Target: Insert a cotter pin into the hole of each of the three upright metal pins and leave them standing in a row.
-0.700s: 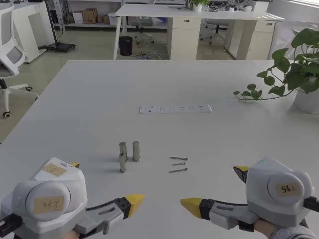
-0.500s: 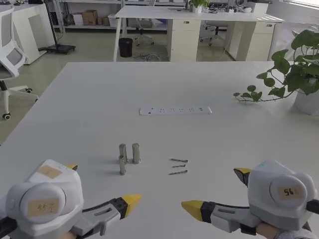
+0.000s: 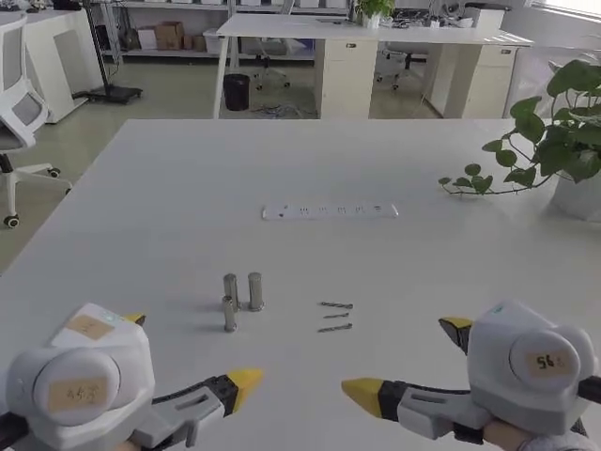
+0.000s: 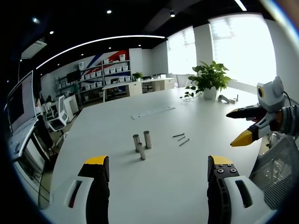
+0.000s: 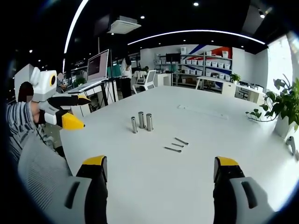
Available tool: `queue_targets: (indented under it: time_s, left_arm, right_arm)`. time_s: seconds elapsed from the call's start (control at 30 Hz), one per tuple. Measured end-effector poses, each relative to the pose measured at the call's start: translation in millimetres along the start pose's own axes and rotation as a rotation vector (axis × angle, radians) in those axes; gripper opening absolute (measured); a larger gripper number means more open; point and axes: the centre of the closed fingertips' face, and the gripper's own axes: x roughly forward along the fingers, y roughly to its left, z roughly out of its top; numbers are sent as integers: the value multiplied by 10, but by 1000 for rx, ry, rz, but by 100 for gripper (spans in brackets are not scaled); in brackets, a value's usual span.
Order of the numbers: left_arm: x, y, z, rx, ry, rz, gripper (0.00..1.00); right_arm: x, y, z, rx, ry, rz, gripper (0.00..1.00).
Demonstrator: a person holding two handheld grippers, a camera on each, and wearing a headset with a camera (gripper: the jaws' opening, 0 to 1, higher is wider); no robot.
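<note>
Three upright metal pins (image 3: pixel 239 296) stand bunched together on the white table, seen also as the pins (image 4: pixel 142 143) and the pins (image 5: pixel 141 121). Three cotter pins (image 3: pixel 335 316) lie flat just right of them, also the cotter pins (image 4: pixel 181 138) and the cotter pins (image 5: pixel 176 144). My left gripper (image 3: pixel 188 352) sits at the near left edge, open and holding nothing. My right gripper (image 3: pixel 404 357) sits at the near right, open and holding nothing. Both are well short of the parts. In their own views the left gripper (image 4: pixel 156 163) and right gripper (image 5: pixel 159 165) show jaws wide apart.
A white power strip (image 3: pixel 330 211) lies farther back at mid-table. A potted plant (image 3: pixel 554 141) stands at the right edge. Bare white table (image 3: pixel 300 376) lies between the grippers and the pins. Office desks and chairs stand beyond the table.
The head camera has tipped slightly, so the scene sits a little lower in the picture. The grippers stay low at the near edge, both open; pins and cotter pins are unmoved.
</note>
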Motion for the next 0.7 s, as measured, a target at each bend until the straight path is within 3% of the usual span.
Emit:
queue_targets:
  time_s: [0.27, 0.7]
  left_arm:
    - [-16, 21, -4, -6, 1, 8, 85]
    - [-29, 29, -6, -20, -9, 8, 82]
  right_arm:
    - [-11, -26, 27, 7, -11, -17, 93]
    - [8, 7, 73, 8, -18, 0, 93]
